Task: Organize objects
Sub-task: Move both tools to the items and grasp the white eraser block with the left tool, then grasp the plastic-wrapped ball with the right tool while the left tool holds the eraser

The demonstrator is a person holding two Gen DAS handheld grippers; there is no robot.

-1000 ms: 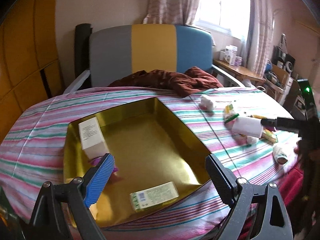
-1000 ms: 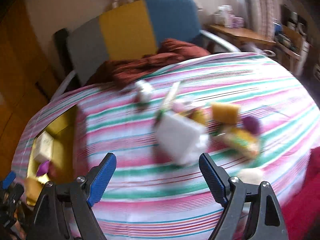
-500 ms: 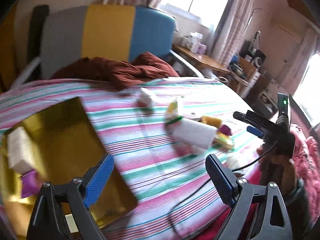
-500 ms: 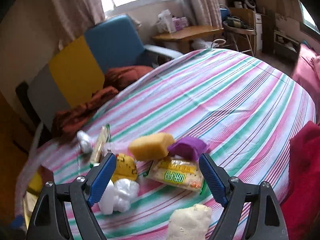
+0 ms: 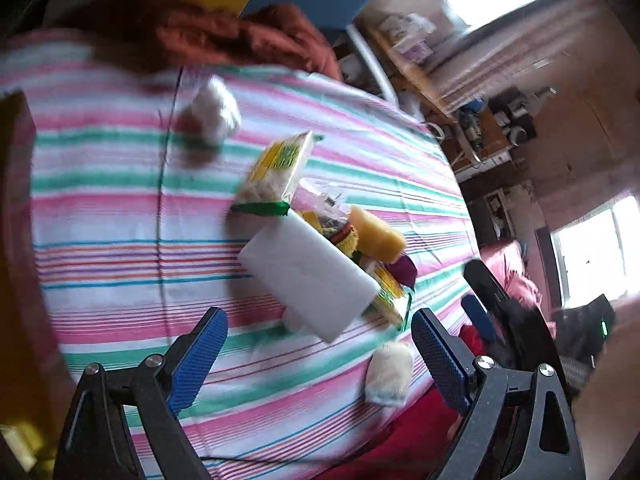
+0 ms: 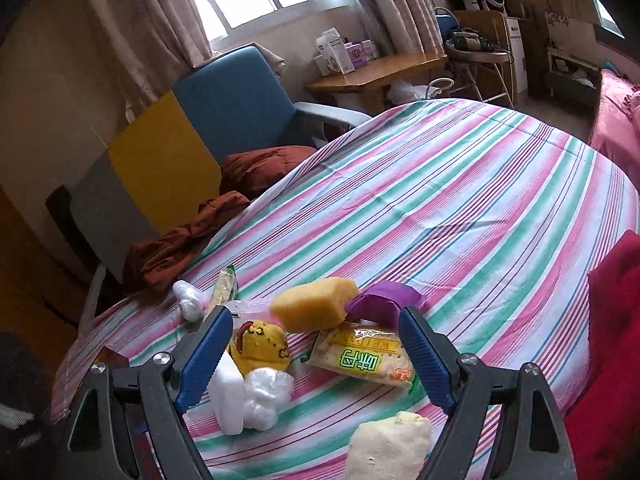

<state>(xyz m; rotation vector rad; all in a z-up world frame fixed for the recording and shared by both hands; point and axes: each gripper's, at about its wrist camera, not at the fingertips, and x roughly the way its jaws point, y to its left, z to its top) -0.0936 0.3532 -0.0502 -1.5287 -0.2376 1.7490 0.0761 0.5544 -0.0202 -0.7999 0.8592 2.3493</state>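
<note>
A pile of small items lies on the striped tablecloth [image 6: 460,208]. It holds a yellow sponge [image 6: 316,308], a purple wrapper [image 6: 380,300], a cracker packet [image 6: 360,360], a yellow pouch [image 6: 260,344], a white block [image 6: 228,392], crumpled clear plastic [image 6: 266,396] and a cream lump [image 6: 388,444]. My right gripper [image 6: 316,316] hangs open just above the pile, empty. My left gripper [image 5: 316,320] is open and empty too, on the near side of the white block [image 5: 308,276]. Its blurred view shows a second cracker packet [image 5: 276,172], the sponge [image 5: 376,236] and the right gripper [image 5: 484,300]. The gold tray's edge [image 5: 16,200] shows at far left.
A grey, yellow and blue armchair [image 6: 192,128] with a brown cloth [image 6: 188,240] stands behind the table. Red fabric [image 6: 612,340] lies at the table's right edge. A wooden desk [image 6: 372,72] with boxes is by the window. A white wrapped ball [image 5: 214,110] lies apart from the pile.
The left view has swung right from the gold tray to the pile and rolled. The right view turned onto the pile early on, then held still. Both jaws kept their width.
</note>
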